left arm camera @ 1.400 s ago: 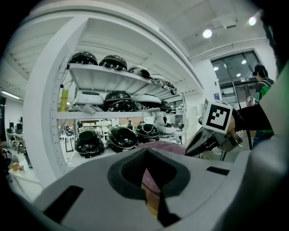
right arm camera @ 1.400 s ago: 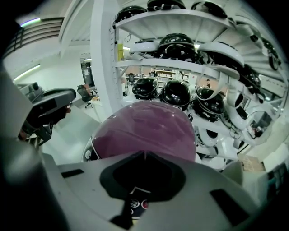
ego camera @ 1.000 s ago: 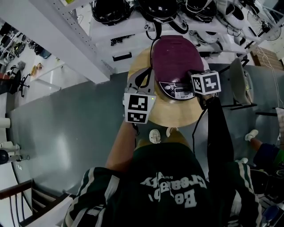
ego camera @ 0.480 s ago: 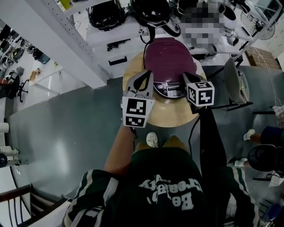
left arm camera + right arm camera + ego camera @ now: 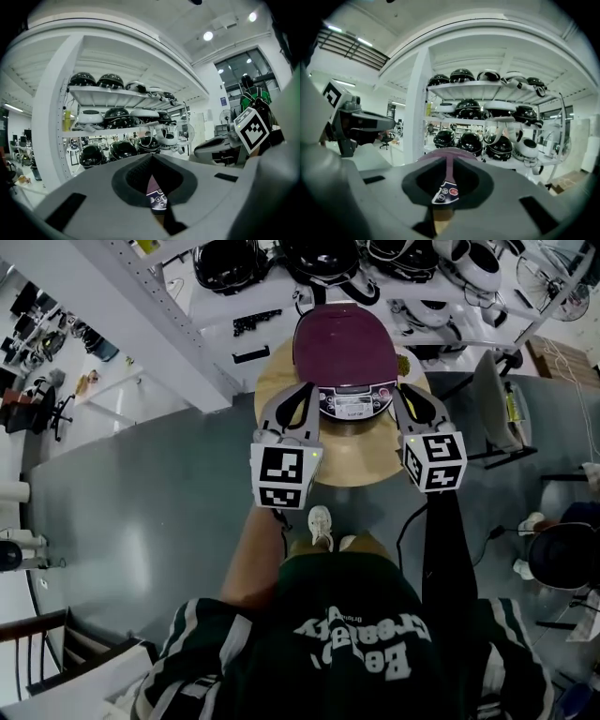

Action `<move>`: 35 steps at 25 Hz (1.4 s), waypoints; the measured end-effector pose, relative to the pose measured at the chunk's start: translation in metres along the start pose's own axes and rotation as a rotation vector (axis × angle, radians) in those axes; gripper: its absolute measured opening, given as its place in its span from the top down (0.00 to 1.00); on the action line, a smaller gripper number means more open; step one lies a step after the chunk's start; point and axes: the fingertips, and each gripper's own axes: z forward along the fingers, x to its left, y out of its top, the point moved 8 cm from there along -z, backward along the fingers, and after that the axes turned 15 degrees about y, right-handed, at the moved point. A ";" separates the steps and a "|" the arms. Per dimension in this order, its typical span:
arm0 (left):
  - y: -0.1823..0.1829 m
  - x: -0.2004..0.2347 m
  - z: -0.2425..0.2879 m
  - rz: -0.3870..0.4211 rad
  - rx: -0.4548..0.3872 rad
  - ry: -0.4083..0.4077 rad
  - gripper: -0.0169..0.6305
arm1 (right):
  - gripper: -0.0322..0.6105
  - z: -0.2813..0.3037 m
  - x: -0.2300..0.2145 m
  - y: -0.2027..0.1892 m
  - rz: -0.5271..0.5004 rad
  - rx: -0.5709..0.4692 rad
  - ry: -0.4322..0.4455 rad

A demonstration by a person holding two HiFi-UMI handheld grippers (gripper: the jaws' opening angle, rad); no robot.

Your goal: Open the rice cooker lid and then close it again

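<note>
The rice cooker (image 5: 344,345) has a maroon lid, which is down, and a control panel (image 5: 353,403) facing me. It stands at the back of a round wooden table (image 5: 349,457). My left gripper (image 5: 306,390) is just left of the panel, shut and holding nothing. Through the slit behind its tips (image 5: 152,161) I see a bit of the panel (image 5: 157,199). My right gripper (image 5: 405,395) is to the right of the panel, clear of the cooker. Its jaws have just been opening and stand a narrow gap apart (image 5: 447,161) with nothing between them; the lid (image 5: 446,153) lies beyond.
White shelving (image 5: 281,310) with black and white helmets (image 5: 330,257) stands right behind the table. A white post (image 5: 159,324) runs at the left. A chair (image 5: 495,404) is right of the table. My shoe (image 5: 320,524) is on the grey floor below.
Both grippers have drawn back from the cooker toward me. The right one, which was at the cooker's front panel, has come off it to the right side. The lid stays down.
</note>
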 end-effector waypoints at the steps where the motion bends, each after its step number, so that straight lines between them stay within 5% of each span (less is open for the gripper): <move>1: 0.002 -0.008 -0.007 0.001 -0.002 0.004 0.98 | 0.87 -0.009 0.001 0.001 -0.009 -0.013 0.009; 16: 0.011 -0.083 -0.099 0.036 -0.075 0.077 0.98 | 0.95 -0.125 0.023 -0.002 -0.043 -0.211 0.060; 35: 0.017 -0.098 -0.116 0.032 -0.089 0.103 0.98 | 0.95 -0.144 0.025 -0.010 -0.113 -0.156 0.045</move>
